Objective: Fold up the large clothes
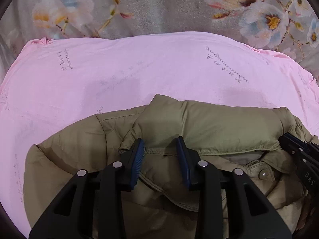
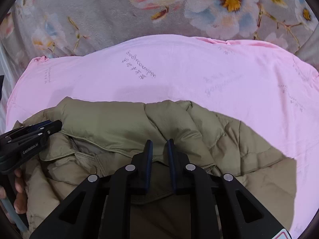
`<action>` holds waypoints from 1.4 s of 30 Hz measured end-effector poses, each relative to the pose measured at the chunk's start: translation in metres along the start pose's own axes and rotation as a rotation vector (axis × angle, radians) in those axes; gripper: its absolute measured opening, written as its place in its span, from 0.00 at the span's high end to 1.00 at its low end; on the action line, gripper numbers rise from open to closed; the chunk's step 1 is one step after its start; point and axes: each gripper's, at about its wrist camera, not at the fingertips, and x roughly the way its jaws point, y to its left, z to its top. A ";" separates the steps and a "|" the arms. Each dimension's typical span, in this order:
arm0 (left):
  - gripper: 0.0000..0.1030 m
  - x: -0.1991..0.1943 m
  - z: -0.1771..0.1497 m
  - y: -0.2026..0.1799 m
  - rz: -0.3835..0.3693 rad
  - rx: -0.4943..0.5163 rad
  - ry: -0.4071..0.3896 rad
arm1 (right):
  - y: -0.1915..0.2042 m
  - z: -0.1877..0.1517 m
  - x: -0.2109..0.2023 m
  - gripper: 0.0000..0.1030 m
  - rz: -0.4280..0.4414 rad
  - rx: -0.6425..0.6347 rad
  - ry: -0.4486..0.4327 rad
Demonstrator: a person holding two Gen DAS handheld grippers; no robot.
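An olive-khaki padded jacket point(image 1: 209, 125) lies on a pink sheet point(image 1: 119, 75), collar towards me; it also shows in the right wrist view point(image 2: 111, 119). My left gripper point(image 1: 160, 145) is open, its blue pads standing either side of the collar seam at the jacket's left shoulder. My right gripper point(image 2: 159, 146) is open with a narrow gap, its fingers over the collar edge at the right shoulder. Each gripper shows at the edge of the other's view: the right gripper point(image 1: 299, 155) and the left gripper point(image 2: 30, 137). A snap button point(image 1: 263, 174) sits on the placket.
The pink sheet point(image 2: 219, 75) covers a bed, with a grey floral blanket point(image 1: 159, 6) beyond its far edge, also seen in the right wrist view point(image 2: 99, 10). A hand point(image 2: 19, 189) holds the left gripper.
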 end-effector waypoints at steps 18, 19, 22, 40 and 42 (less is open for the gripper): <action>0.68 0.007 0.000 -0.010 0.051 0.034 -0.026 | 0.009 0.000 0.008 0.86 -0.047 -0.031 -0.006; 0.68 0.007 0.000 -0.010 0.054 0.036 -0.026 | 0.010 0.000 0.008 0.86 -0.048 -0.032 -0.006; 0.68 0.007 0.000 -0.011 0.058 0.039 -0.025 | 0.010 0.000 0.008 0.86 -0.051 -0.036 -0.006; 0.66 -0.027 -0.009 0.008 0.026 -0.014 -0.007 | -0.013 -0.016 -0.049 0.80 0.059 0.097 -0.024; 0.54 -0.081 -0.030 0.025 -0.026 -0.015 -0.036 | -0.031 -0.045 -0.109 0.67 0.138 0.143 -0.035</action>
